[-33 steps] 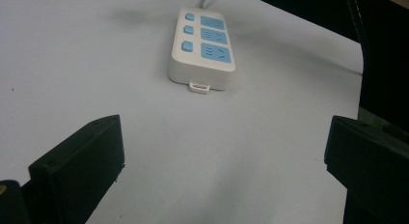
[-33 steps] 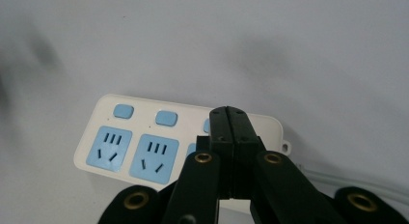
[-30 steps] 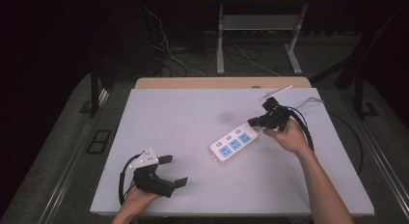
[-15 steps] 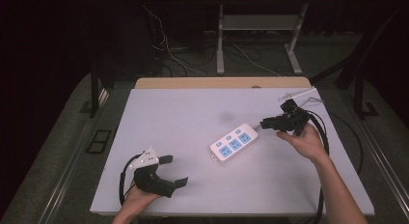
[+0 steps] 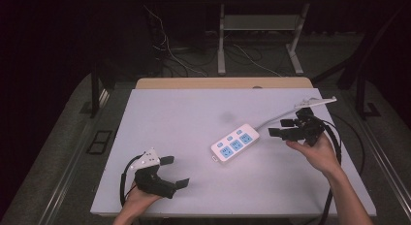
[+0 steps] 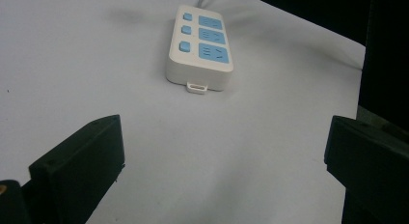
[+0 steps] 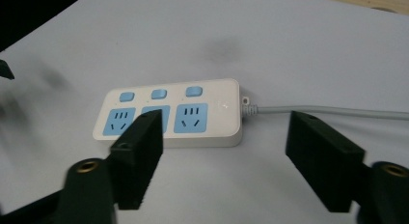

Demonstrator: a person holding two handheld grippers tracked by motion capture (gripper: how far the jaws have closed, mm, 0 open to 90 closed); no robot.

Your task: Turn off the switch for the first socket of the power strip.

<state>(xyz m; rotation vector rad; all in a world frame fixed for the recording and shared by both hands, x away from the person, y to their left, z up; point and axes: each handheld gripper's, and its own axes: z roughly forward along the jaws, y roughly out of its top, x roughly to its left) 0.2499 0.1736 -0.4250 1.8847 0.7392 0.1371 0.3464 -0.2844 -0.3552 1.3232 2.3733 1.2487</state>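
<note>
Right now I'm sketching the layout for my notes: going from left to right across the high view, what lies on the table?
Left hand-held gripper → power strip → power strip's grey cord → right hand-held gripper.

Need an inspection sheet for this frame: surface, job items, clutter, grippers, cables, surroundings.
Surface: white table, bare apart from the strip; faint dark smudge behind it.
Job's things: power strip, white with blue sockets and three blue switches, flat, lying diagonally.
Clutter: nothing seen.
Grippers: left gripper open, near the front left corner, holding nothing. Right gripper open, just right of the strip, holding nothing.
Cables: strip's grey cord runs towards the back right corner; black gripper cables trail off.
Surroundings: dark floor, loose wires, metal table legs behind.
</note>
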